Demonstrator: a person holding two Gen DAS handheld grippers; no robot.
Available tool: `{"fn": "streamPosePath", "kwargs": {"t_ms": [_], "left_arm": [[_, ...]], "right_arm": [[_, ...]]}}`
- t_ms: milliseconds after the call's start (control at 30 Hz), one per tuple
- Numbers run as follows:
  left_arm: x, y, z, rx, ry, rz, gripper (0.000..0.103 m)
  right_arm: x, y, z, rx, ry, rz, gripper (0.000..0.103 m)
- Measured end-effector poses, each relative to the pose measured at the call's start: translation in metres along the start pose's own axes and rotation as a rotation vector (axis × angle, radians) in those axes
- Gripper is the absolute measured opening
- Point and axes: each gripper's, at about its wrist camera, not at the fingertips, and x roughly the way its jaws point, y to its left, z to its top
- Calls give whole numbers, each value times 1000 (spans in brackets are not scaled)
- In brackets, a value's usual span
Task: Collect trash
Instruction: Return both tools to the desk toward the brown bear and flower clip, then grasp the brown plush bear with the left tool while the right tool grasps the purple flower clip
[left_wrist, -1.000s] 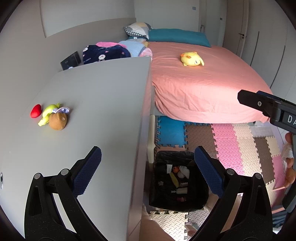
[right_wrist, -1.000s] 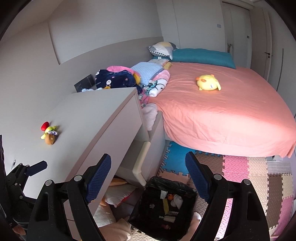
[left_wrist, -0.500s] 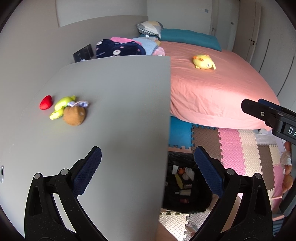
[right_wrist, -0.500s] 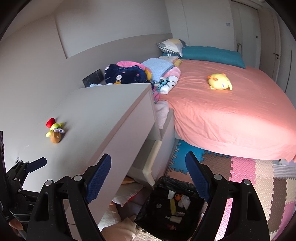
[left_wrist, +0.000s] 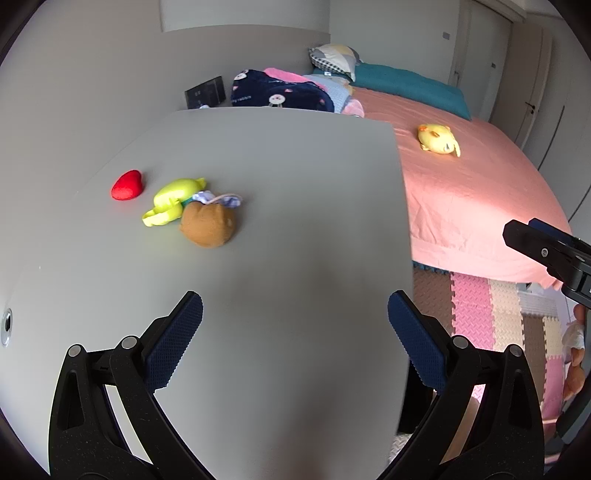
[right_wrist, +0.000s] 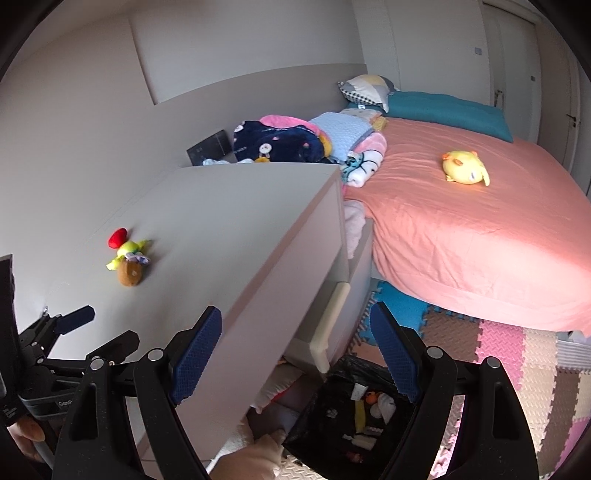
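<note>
The left gripper (left_wrist: 295, 325) hangs spread and empty above the grey dresser top (left_wrist: 295, 177), facing the little heap of trash (left_wrist: 192, 206) (brown lump, yellow-green bit, red heart); best to drop low and straddle one piece. A second ago it looked down at the black bin (right_wrist: 354, 413); the right gripper (right_wrist: 295, 350), also spread wide, has barely moved

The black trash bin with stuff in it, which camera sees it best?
The right wrist view. There the black trash bin sits on the floor below the dresser, open, with scraps visible inside, between the right gripper fingers. The left wrist view shows none of it; the dresser top fills that area.
</note>
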Motion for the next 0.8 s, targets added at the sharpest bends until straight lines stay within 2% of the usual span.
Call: {"fn": "streamPosePath", "kwargs": {"t_ms": [133, 367, 800], "left_arm": [[6, 11, 3, -21, 2, 10, 97], [22, 36, 10, -93, 35, -7, 72], [54, 61, 27, -125, 56, -1, 71]], "right_arm": [[9, 10, 5, -14, 6, 10, 83], [27, 25, 10, -33, 20, 31, 83], [58, 40, 23, -53, 49, 55, 82]]}}
